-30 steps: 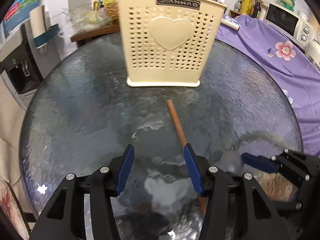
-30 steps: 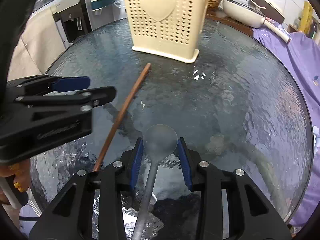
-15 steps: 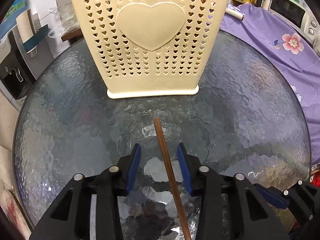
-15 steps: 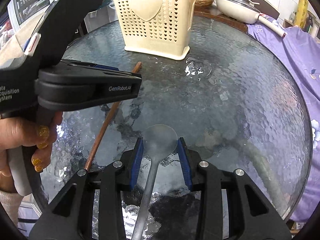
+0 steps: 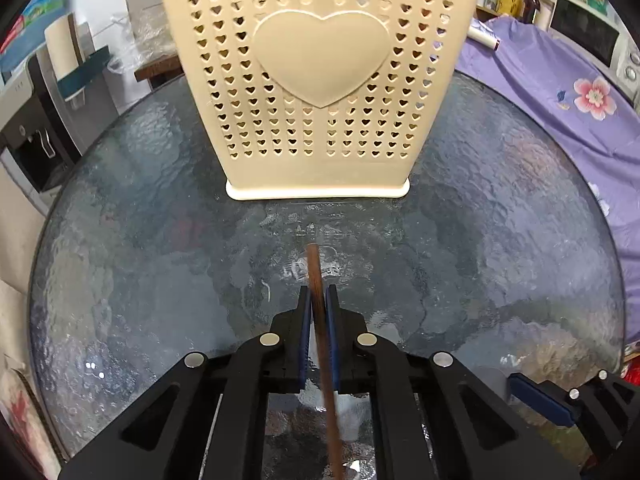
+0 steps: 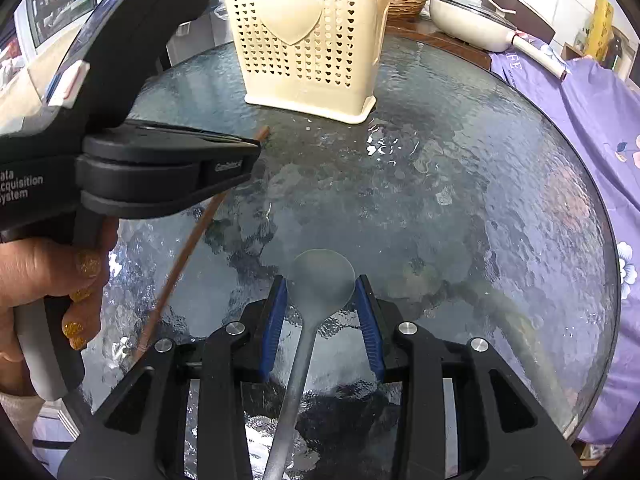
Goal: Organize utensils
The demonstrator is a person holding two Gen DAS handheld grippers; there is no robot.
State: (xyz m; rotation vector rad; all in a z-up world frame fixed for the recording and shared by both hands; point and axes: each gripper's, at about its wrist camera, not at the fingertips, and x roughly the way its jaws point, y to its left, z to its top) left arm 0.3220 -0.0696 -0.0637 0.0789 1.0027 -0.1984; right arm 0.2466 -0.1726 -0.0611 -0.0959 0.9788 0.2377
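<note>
a: item one, far left?
b: left claw [image 5: 316, 312], blue pads clamped on a brown chopstick [image 5: 314, 276]; its tip pokes forward over the glass tabletop [image 5: 132, 240], short of the cream heart-pattern utensil basket [image 5: 320, 92].
a: item two?
b: basket stands upright at the tabletop's far side.
a: item three, right?
b: right claw [image 6: 322, 312], pads touching both edges of a grey spoon [image 6: 322, 276] at its bowl, handle running back between them. purple floral cloth [image 6: 592, 120] beyond.
</note>
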